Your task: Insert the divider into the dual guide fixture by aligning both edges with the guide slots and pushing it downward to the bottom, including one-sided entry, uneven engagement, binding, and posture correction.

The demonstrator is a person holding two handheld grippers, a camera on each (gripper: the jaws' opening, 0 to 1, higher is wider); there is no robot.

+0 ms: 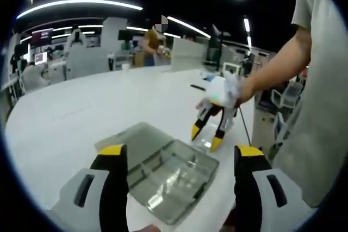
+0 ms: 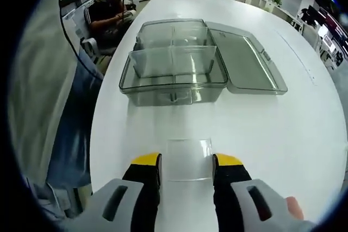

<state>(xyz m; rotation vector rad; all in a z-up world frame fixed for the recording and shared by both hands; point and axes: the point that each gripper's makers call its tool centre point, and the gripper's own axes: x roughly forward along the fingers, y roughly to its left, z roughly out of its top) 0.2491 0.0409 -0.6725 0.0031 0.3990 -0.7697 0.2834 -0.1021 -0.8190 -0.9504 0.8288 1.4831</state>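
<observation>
Flat divider (image 2: 188,159) (between open jaws)

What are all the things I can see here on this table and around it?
Clear plastic box: one, smoky transparent, compartments inside, standing on the table.
Hinged lid: one, same clear plastic, lying open flat beside the box.
Divider: one, clear thin sheet, flat on the table between the right gripper's jaws.
Table: one, white, rounded edge.
Chairs: several, white, beyond the table.
Seated person: one, dark clothes, past the table's edge.
Left gripper: yellow-tipped jaws wide open over the box.
Right gripper: yellow-tipped jaws astride the divider.
Person's grey shirt: at the table's side.
</observation>
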